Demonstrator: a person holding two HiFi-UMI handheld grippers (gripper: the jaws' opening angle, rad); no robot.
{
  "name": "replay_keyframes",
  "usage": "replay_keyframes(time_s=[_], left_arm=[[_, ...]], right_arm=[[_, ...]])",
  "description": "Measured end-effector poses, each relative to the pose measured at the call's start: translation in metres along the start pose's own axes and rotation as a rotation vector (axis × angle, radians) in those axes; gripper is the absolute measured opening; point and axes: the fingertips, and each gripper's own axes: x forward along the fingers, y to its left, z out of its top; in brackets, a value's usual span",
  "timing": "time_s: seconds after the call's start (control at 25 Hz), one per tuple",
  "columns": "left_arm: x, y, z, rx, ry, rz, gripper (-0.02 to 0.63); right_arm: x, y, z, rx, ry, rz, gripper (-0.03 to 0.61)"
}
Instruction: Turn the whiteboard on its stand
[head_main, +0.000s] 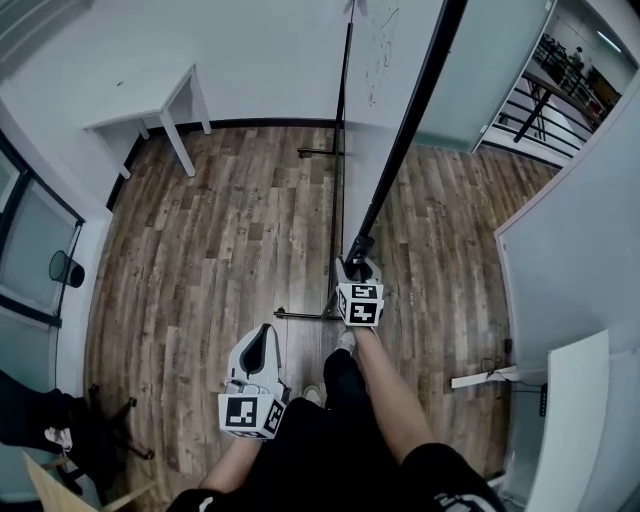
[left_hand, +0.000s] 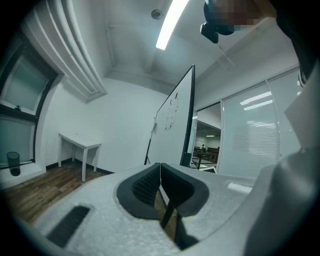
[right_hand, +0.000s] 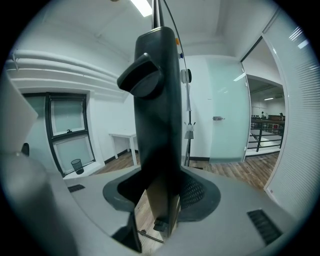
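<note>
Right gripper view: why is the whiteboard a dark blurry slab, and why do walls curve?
Right gripper view: the whiteboard edge sits too close, backlit and out of focus. Left gripper view: the ceiling light glares; fisheye bends walls. Head view: the same bending.

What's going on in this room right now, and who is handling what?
A person holds a claw in each hand. The right claw is clamped on the black edge frame of the whiteboard, which sits in its stand on the wooden floor and shows nearly edge-on in the head view. The left claw is shut and empty, held off to the left, touching nothing.
</note>
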Motion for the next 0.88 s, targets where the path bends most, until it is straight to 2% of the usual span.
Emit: replay_keyframes(time_s=[0.44, 0.88], left_arm=[[-0.044, -0.025, 0.0, -0.014, 0.009, -0.039, 0.018], [-0.098, -0.055, -0.014, -0.025, 0.028, 0.006, 0.018]], right_arm=[[-0.052, 0.022, -0.021, 0.005, 0.017, 0.011, 0.184], [-0.102, 0.049, -0.042, -0.016, -0.001, 0.05, 0.184]])
